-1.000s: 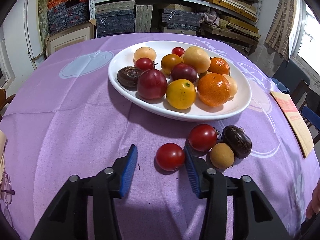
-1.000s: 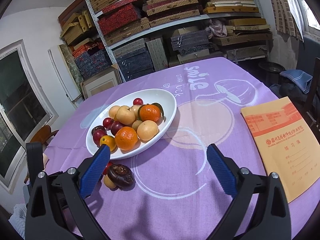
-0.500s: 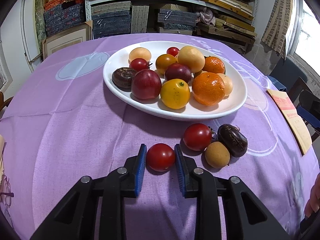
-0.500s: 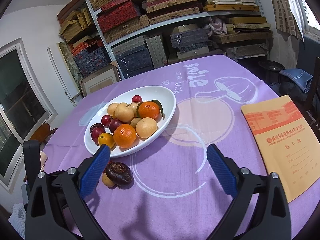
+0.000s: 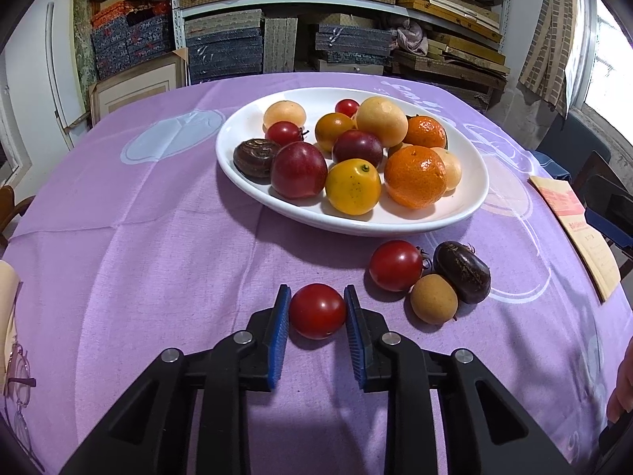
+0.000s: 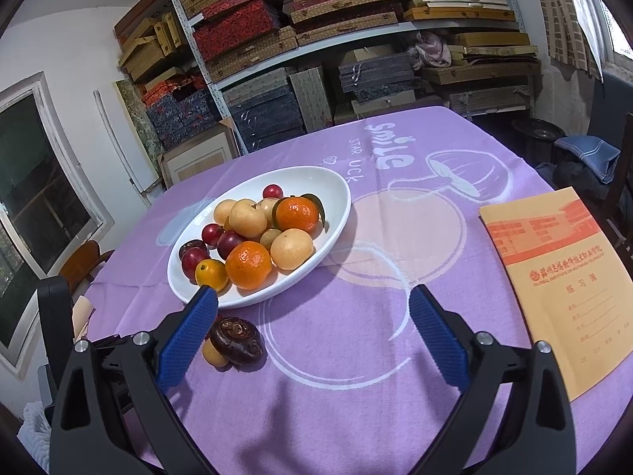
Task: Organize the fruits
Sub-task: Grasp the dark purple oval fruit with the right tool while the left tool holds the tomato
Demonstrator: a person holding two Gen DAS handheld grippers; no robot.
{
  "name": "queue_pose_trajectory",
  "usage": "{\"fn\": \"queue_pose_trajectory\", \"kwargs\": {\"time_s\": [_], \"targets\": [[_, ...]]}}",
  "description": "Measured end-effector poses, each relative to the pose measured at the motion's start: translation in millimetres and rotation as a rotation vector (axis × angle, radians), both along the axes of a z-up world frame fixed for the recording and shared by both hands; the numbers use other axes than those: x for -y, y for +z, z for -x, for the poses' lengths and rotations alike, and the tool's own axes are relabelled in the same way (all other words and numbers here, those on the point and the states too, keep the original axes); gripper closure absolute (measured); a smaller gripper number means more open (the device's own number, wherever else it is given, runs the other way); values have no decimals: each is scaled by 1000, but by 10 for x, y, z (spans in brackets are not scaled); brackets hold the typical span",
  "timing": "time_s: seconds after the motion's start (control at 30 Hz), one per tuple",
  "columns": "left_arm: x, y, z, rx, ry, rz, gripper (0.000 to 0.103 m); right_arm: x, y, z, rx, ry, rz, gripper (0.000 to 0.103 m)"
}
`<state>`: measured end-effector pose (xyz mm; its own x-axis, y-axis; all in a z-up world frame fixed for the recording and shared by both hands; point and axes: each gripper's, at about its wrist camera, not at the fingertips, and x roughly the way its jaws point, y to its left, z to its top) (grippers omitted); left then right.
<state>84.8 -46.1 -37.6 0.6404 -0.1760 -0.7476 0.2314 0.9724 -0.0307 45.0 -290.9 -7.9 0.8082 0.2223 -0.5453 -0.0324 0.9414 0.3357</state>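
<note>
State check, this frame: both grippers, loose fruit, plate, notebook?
left gripper: shut on red tomato, on the cloth
right gripper: open, empty
second tomato, tan fruit, dark fruit: loose on cloth beside plate
white plate: piled with fruit
notebook: closed, flat

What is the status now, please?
Left tongs shut on tomato. Right tongs open, empty. Three fruits loose beside bowl. Path clear.

Gripped tomato: glossy red, round, on the counter, pinched between blue pads.
Loose fruit: second tomato, tan round fruit, dark wrinkled fruit, clustered together, touching.
White bowl: oval, heaped with oranges, plums, tomatoes.
</note>
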Motion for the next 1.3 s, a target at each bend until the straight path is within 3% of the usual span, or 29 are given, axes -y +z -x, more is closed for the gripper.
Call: {"fn": "queue_pose_trajectory", "kwargs": {"time_s": [0.6,1.3], "targets": [[-321,80,269,48,134,-21,76,-322,-89,-26,-27,79,77,8],[-413,20,177,-3,154,16,76,-744,-175,-27,-41,163,233,7]]}}
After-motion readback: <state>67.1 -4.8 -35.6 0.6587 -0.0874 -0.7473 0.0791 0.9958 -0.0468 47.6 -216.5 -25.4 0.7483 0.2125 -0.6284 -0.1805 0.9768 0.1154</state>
